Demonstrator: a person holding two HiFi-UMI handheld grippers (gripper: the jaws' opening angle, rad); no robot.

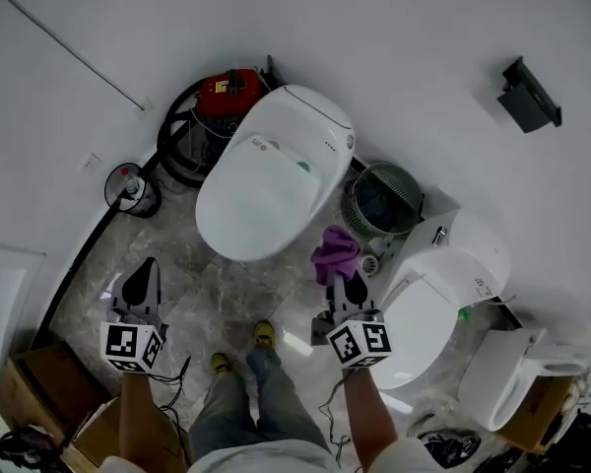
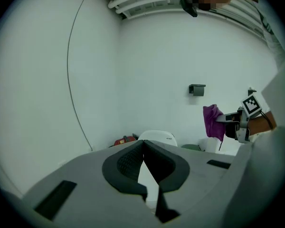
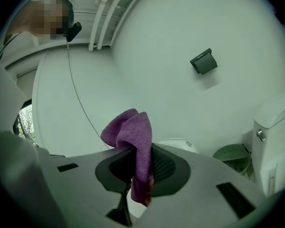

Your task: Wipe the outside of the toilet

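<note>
White walls (image 1: pixel 394 28) close round a small room with a grey marbled floor (image 1: pixel 182 259). The toilet (image 1: pixel 271 175) stands in the middle of it, white, with its lid down and its back towards the far wall. Behind it on the left sits a red machine (image 1: pixel 229 91) with a black hose (image 1: pixel 177 141) looped round it. Just to the right of the toilet stands a green mesh bin (image 1: pixel 384 197). A second toilet (image 1: pixel 435 304) lies nearer and further right, and a black holder (image 1: pixel 529 95) is fixed on the right wall.

The right tongs (image 3: pixel 142 152) are clamped tight on a purple cloth (image 3: pixel 130 129). The cloth is pinched between the pads, with a fold bunched above the tips and a short end hanging below them. In the head view the cloth hangs in the air just off the toilet's near right edge, between it and the second toilet, and touches neither.

The left tongs (image 2: pixel 143 143) are closed, with their tips meeting and nothing between them. They are held on the left, above the floor, near the toilet's front and well apart from the right tongs. Their view looks over the closed lid towards the far wall.

The person's yellow shoes (image 1: pixel 264 335) stand on the floor between the two arms, near the toilet's front. Cardboard boxes (image 1: pixel 34 392) lie at the near left.
</note>
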